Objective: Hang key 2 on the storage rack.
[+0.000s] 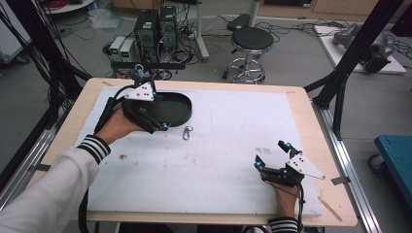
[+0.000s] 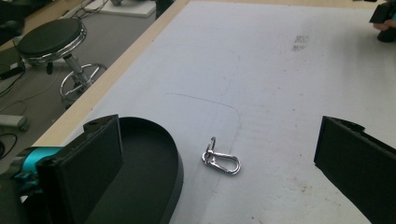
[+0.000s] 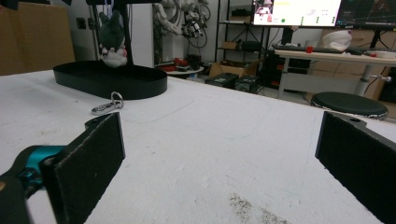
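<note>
The left gripper (image 1: 154, 115) hovers released over the black tray (image 1: 180, 110), with the metal clip (image 2: 221, 159) lying on the table (image 1: 218, 145) just beside the tray. The clip looks light, stiff and slippery, best pinched across its long body; its small ring is hard to make out. The right gripper (image 1: 272, 156) rests released, well apart.

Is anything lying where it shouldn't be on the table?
Maybe the small metal clip. It lies loose on the white mat just outside the black tray, not in it. The left tool hovers open near it.
</note>
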Action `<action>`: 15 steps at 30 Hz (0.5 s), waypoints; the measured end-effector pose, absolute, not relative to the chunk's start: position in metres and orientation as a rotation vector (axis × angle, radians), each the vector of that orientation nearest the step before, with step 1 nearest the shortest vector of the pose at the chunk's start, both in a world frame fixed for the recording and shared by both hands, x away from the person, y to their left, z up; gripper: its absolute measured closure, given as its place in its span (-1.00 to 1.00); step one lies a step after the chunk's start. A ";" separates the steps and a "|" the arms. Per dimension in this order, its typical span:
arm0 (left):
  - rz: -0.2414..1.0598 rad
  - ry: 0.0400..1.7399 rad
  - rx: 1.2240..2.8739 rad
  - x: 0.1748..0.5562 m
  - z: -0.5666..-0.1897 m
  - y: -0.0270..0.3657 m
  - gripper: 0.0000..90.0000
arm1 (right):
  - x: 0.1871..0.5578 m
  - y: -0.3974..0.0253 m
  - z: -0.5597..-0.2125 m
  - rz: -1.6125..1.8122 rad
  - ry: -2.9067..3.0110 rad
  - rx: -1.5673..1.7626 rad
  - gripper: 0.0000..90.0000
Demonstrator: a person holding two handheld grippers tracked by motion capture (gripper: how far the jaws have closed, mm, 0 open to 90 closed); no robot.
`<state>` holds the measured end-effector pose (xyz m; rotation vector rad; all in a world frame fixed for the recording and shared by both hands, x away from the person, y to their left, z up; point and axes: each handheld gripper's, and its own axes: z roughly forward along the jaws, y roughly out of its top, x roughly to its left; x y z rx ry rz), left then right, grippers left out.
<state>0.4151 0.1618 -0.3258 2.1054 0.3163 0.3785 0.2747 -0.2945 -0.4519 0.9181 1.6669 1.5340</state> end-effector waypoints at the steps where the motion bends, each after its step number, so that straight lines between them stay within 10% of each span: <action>1: 0.370 0.311 2.112 0.417 -0.327 0.158 -0.96 | 0.275 -0.295 -0.452 1.534 1.668 0.917 -0.99; 15: 0.276 0.250 2.247 0.447 -0.344 0.122 -0.96 | 0.275 -0.295 -0.452 1.534 1.666 0.912 -0.99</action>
